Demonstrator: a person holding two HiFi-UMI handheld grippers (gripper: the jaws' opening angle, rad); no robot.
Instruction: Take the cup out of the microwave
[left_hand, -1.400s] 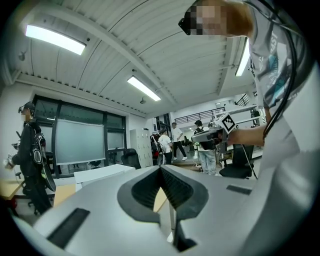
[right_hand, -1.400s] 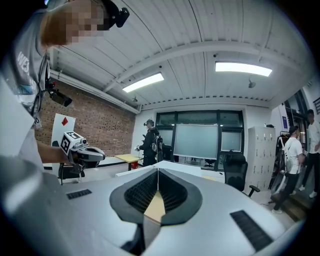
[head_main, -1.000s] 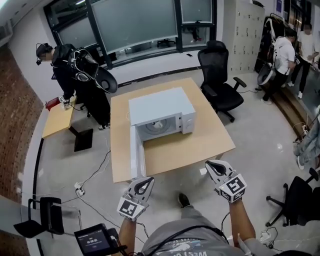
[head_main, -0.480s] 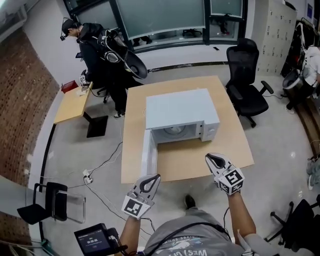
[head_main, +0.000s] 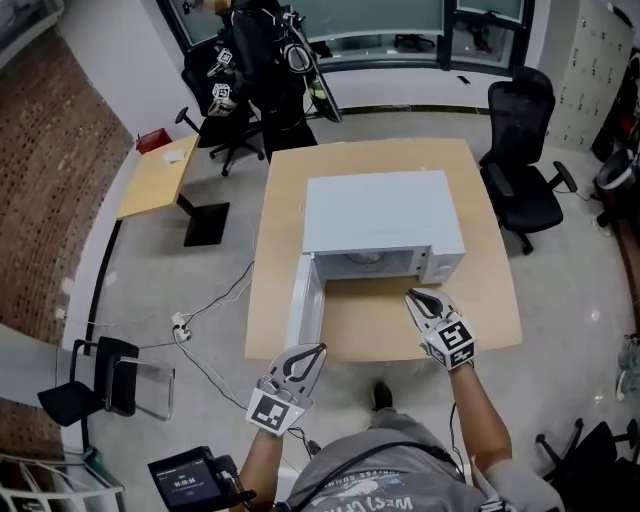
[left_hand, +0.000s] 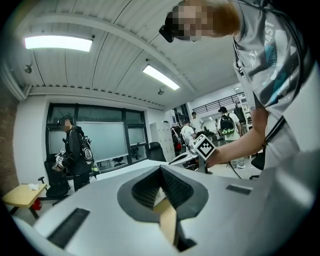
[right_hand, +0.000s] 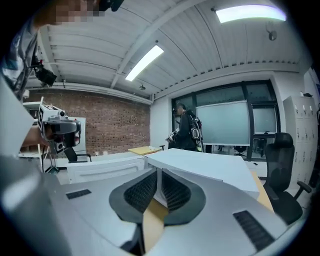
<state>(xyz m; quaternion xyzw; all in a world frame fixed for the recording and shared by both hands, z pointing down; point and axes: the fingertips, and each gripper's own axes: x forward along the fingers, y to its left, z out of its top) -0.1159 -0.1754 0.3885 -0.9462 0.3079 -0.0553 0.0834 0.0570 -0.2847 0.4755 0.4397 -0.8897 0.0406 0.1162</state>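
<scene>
A wooden desk is carrying a white microwave, its door standing open. The right gripper is hovering before the cavity and the left gripper by the door's end, both with fingers pressed together on nothing. The cup is showing faintly inside the cavity.

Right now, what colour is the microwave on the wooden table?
The boxy microwave is white; clearest in head view.

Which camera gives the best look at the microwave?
The head view: the whole microwave from above, its door swung open. The right gripper view catches only its top and the door, seen low from the side. The left gripper view shows hardly any of it.
</scene>
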